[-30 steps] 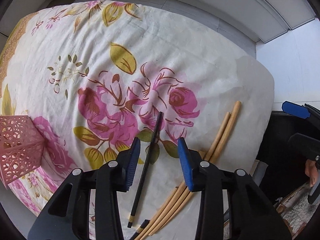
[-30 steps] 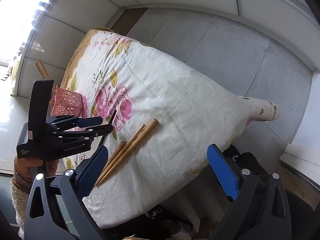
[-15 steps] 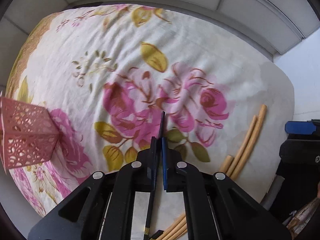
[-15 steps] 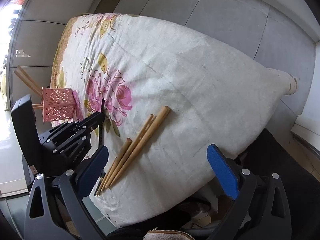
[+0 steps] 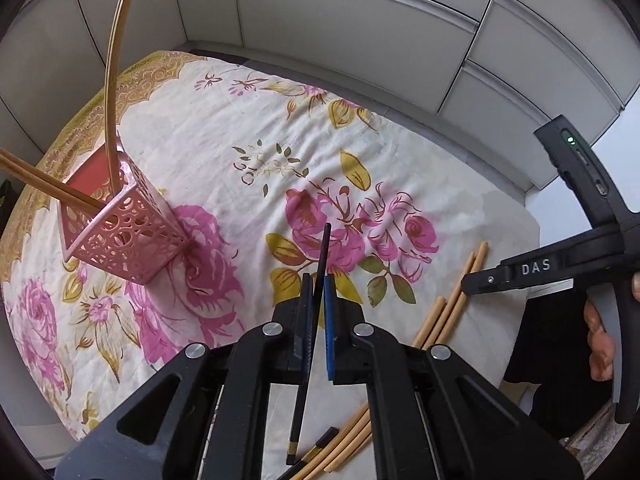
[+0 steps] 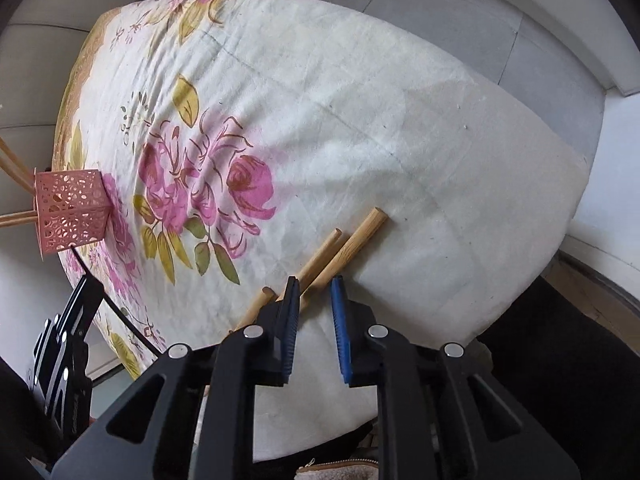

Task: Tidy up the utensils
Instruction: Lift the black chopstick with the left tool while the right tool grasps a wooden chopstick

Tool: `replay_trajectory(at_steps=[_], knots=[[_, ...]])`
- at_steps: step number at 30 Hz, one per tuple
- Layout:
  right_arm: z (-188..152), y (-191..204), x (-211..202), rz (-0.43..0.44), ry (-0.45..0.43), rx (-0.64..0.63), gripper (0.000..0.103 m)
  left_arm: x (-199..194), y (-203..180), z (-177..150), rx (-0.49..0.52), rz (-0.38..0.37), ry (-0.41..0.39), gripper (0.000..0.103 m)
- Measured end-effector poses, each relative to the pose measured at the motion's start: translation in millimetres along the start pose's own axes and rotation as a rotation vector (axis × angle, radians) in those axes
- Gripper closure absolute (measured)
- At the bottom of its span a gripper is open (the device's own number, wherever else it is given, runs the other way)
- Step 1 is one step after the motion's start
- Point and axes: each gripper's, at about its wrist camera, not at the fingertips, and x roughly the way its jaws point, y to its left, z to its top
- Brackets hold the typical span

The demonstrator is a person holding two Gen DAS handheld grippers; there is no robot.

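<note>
At the left of the left wrist view, the pink holder [image 5: 120, 228] leans on the floral cloth [image 5: 248, 128] with wooden chopsticks in it. At centre, the left gripper [image 5: 316, 300] is clamped on a black chopstick [image 5: 320, 264]. In the right wrist view, the right gripper [image 6: 316, 304], jaws just closing, straddles wooden chopsticks [image 6: 344, 248], a gap remaining.

1. White capitals "DAS" stand on the black arm of the right gripper [image 5: 480, 283], just right of the wooden chopsticks [image 5: 460, 296].
2. Lettering on the left gripper [image 6: 86, 280] body, below the pink holder [image 6: 70, 208], is too small to read.
</note>
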Motion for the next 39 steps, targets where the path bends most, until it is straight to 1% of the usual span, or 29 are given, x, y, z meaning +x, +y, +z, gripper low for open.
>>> replay_trajectory(at_steps=[1,2,5,6,8,10,11,12,15,17,22,24,25,27,28,29,32,34,36,39], knots=[[1,0,1,-0.006,-0.001,0.015,0.086,0,3,-1,-0.003,0.000,-0.005,0.099],[1,2,1,-0.019,-0.001,0.013,0.086,-9,2,-4,-0.007,0.002,-0.010,0.099],[3,8,0,-0.060,-0.015,0.002,0.087,-16,10,-10,-0.035,0.014,-0.020,0.099],[7,12,1,-0.077,-0.038,-0.018,0.087,-17,13,-11,-0.046,0.018,-0.025,0.099],[17,24,-4,-0.137,-0.125,-0.090,0.088,-23,16,-14,-0.066,0.022,-0.038,0.099],[26,32,-5,-0.183,-0.149,-0.143,0.088,-28,18,-16,-0.076,0.020,-0.053,0.099],[33,36,-6,-0.197,-0.148,-0.178,0.088,-31,18,-16,-0.082,0.020,-0.062,0.099],[39,35,-7,-0.184,-0.145,-0.171,0.088,-33,18,-16,-0.088,0.020,-0.072,0.099],[56,31,-9,-0.143,-0.097,-0.142,0.088,-35,19,-14,-0.102,0.009,-0.082,0.099],[64,27,-10,-0.114,-0.084,-0.107,0.085,-32,19,-13,-0.102,0.013,-0.079,0.099],[83,22,-15,-0.075,-0.096,-0.025,0.085,-29,18,-9,-0.112,0.018,-0.075,0.099],[87,18,-17,-0.054,-0.096,-0.012,0.088,-31,18,-8,-0.115,0.020,-0.083,0.099],[89,14,-18,-0.041,-0.108,-0.001,0.095,-32,18,-8,-0.121,0.023,-0.090,0.099],[96,11,-18,0.034,-0.137,0.005,0.096,-36,19,-8,-0.138,0.010,-0.107,0.099],[95,8,-21,0.082,-0.159,-0.007,0.096,-40,19,-9,-0.147,0.002,-0.121,0.099],[84,8,-31,0.105,-0.184,-0.026,0.096,-44,19,-11,-0.157,-0.001,-0.137,0.099],[59,19,-52,0.157,-0.265,-0.141,0.096,-61,15,-15,-0.171,0.031,-0.194,0.099],[36,32,-72,0.201,-0.320,-0.238,0.095,-74,12,-20,-0.195,0.033,-0.236,0.100],[7,48,-89,0.239,-0.382,-0.333,0.095,-88,8,-28,-0.227,0.057,-0.287,0.100],[-36,73,-116,0.260,-0.480,-0.481,0.095,-108,5,-41,-0.278,0.083,-0.357,0.100]])
